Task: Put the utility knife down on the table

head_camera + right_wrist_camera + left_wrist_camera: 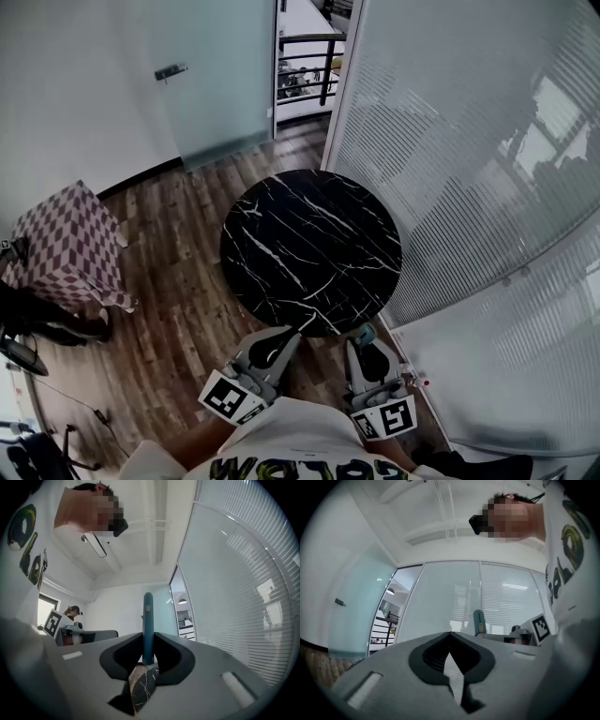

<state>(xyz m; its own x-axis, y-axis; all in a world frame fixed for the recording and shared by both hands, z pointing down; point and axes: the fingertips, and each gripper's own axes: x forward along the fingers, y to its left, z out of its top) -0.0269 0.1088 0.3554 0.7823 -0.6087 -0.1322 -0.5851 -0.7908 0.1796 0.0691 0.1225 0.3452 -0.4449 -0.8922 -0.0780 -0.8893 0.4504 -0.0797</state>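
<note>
Holding the knife at the table's near edge

The left gripper [450, 639] is hanging clenched and empty. The right gripper [148, 654] is clamping the teal utility knife [148, 620] upright by the black table [309, 248] rim. Releasing here is risking a fall onto the floor [178, 281].

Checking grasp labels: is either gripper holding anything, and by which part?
The right gripper is clamped on the teal utility knife at its lower end, the rest standing up above the jaws. The left gripper is shut on nothing.

Head view overlooks table [309, 248]; gripper views level.
</note>
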